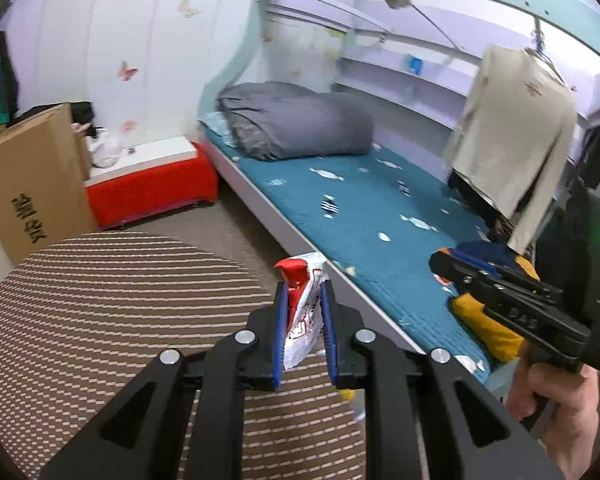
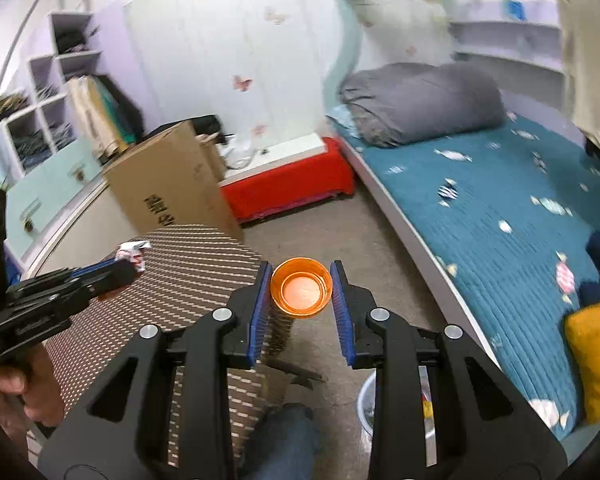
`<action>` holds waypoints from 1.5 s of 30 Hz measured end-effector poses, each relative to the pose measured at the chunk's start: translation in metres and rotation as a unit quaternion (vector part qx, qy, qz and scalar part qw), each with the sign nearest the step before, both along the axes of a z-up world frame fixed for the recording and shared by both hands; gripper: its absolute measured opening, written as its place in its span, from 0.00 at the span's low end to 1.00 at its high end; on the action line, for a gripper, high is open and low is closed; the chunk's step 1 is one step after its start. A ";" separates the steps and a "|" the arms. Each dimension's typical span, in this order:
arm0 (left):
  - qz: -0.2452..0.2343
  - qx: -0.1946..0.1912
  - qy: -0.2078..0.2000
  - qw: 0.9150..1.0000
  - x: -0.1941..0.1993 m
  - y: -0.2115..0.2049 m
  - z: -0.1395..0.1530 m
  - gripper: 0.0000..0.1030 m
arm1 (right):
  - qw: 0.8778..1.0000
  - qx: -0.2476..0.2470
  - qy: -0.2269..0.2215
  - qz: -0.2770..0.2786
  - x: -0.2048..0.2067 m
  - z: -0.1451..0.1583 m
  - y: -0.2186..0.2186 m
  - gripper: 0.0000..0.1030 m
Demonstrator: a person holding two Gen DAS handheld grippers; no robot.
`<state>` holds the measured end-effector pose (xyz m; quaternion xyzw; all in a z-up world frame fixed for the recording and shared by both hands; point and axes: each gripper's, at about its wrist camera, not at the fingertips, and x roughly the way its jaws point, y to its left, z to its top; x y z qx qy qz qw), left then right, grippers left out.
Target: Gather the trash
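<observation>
My left gripper [image 1: 305, 288] is shut on a crumpled red-and-white wrapper [image 1: 302, 320], held upright above the edge of a round striped table [image 1: 100, 300]. In the right wrist view the left gripper [image 2: 130, 268] shows at the left with the wrapper [image 2: 134, 251] sticking out of it. My right gripper [image 2: 301, 266] is shut on an orange plastic cap [image 2: 301, 294], whose open side faces the camera, between the blue pads [image 2: 260, 312]. A white bin [image 2: 365, 400] with scraps inside stands on the floor below the right gripper. A hand holds the right gripper [image 1: 436, 262] at the right.
A bed with a teal cover [image 2: 500, 208] and a rolled grey duvet [image 1: 296, 124] fills the right side. A yellow cushion [image 2: 596, 356] lies on it, and a beige garment [image 1: 516, 132] hangs above. A cardboard box [image 2: 168, 188] and a red bench [image 1: 152, 188] stand by the wall. A knee in jeans [image 2: 284, 432] shows below.
</observation>
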<state>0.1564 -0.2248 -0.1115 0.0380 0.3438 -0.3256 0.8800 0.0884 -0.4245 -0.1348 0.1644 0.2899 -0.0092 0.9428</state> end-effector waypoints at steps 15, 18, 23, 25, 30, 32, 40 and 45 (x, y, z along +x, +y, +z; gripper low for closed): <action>-0.075 0.073 0.102 0.989 0.007 -0.144 -0.089 0.15 | 0.990 0.071 0.080 -0.094 -0.011 -0.085 -0.114 0.28; -0.081 0.091 0.124 0.985 0.014 -0.158 -0.110 0.15 | 0.987 0.083 0.102 -0.097 -0.003 -0.105 -0.122 0.28; -0.097 0.126 0.156 0.975 0.023 -0.183 -0.148 0.15 | 0.980 0.109 0.133 -0.102 0.009 -0.140 -0.132 0.28; -0.102 0.136 0.164 0.972 0.026 -0.190 -0.161 0.16 | 0.977 0.116 0.143 -0.103 0.014 -0.152 -0.135 0.29; -0.107 0.169 0.178 0.963 0.037 -0.208 -0.178 0.81 | 0.968 0.143 0.174 -0.113 0.025 -0.186 -0.146 0.63; -0.094 0.173 0.163 0.967 0.041 -0.207 -0.176 0.88 | 0.963 0.160 0.180 -0.122 0.025 -0.196 -0.151 0.64; -0.073 0.157 0.136 0.975 0.040 -0.185 -0.143 0.89 | 0.956 0.179 0.174 -0.155 0.004 -0.194 -0.152 0.94; -0.056 0.136 0.101 0.984 0.024 -0.165 -0.111 0.91 | 0.958 0.158 0.168 -0.172 -0.008 -0.172 -0.141 0.94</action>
